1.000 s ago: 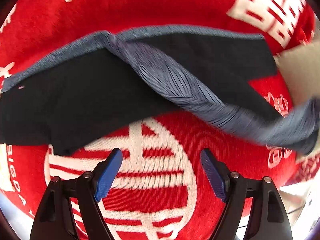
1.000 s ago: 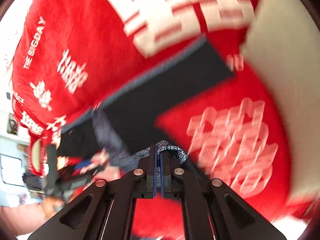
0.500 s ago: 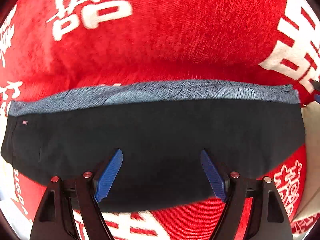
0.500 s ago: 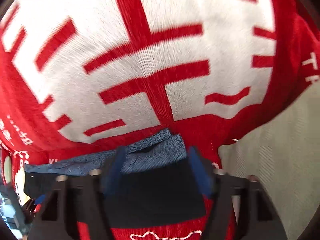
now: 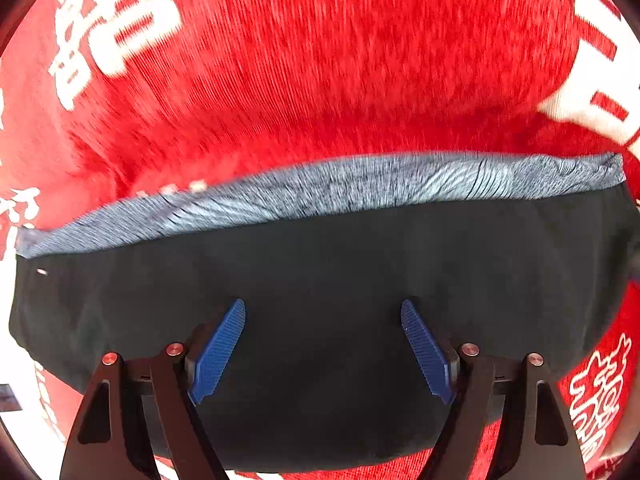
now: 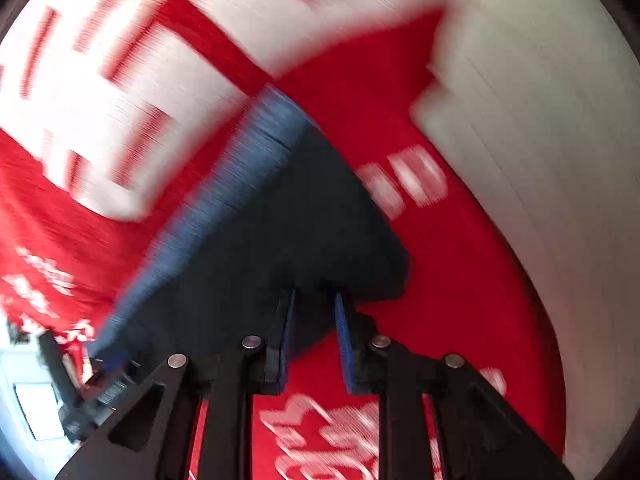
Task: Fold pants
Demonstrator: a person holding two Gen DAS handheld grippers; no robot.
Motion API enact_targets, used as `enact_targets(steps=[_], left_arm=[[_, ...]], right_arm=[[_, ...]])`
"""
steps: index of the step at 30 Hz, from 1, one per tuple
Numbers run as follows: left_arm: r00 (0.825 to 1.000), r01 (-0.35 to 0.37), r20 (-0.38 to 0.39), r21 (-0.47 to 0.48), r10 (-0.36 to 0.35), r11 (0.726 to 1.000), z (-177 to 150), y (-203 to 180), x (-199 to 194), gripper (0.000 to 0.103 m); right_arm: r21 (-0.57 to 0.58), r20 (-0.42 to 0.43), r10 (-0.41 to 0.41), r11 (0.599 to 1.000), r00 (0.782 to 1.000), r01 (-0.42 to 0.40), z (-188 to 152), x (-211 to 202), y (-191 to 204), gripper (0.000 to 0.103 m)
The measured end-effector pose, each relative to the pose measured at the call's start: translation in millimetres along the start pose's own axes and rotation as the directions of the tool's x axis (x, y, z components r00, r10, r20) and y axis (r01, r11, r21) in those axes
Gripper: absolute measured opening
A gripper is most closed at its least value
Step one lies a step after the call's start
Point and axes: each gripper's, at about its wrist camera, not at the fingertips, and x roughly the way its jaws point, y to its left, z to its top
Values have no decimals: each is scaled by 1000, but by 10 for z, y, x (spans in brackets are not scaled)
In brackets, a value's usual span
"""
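Observation:
The dark navy pants point(image 5: 320, 280) lie folded flat on a red blanket point(image 5: 320, 60), with a lighter blue-grey strip point(image 5: 360, 184) along the far edge. My left gripper point(image 5: 322, 320) is open and hovers low over the near half of the pants, holding nothing. In the right wrist view the pants point(image 6: 260, 240) show one corner reaching toward me. My right gripper point(image 6: 314, 312) stands partly open over that near corner, jaws a small gap apart, nothing held. The right view is blurred by motion.
The red blanket carries large white characters point(image 6: 100, 100). A pale grey cloth surface point(image 6: 540, 120) lies to the right of the blanket. The other gripper point(image 6: 80, 392) shows at the lower left of the right wrist view.
The right gripper laid the lifted blue-grey leg over the pants and let go. It has since pulled back and narrowed its opening. The left gripper moved in over the folded pants.

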Motion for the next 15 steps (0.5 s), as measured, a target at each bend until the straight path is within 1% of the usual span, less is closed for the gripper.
enact_targets(steps=[1,2,3,4,7,11,12,13,15], left_arm=[[1000,0,8,-2,1,1000,13,-10,-25,82],[1000,2,6,-4,-2,1000,40,-24,-35,82],[1000,4,-4,-3,-4,1000,43,-43,-26,82],[1000,2,-18,3,-2,1000,38,-73,-2,82],[999,-15,-34,22,15,1000,6,-157,74,82],[999,-9,-31,7,10,1000,44,-185,198,82],[999,-7,-32,4,7,1000,40,-172,216,82],[999,-5,-33,3,5,1000,35,-156,233,82],[999,-9,-34,9,10,1000,31,-161,237,82]], right_arm=[[-33,21,9,999,1000,-8,41,-37,59,24],[-49,20,25,998,999,-24,59,-64,92,36],[-34,2,35,999,999,-35,40,-71,68,52],[-1,-19,38,999,999,-38,-26,-81,2,55],[43,-28,15,999,999,-13,-249,-139,-180,59],[155,-35,41,987,999,-35,-473,-84,-476,59],[155,-22,44,987,999,-40,-412,-58,-496,59],[142,0,52,989,999,-52,-425,-49,-494,59],[130,31,86,988,996,-89,-383,1,-457,59]])
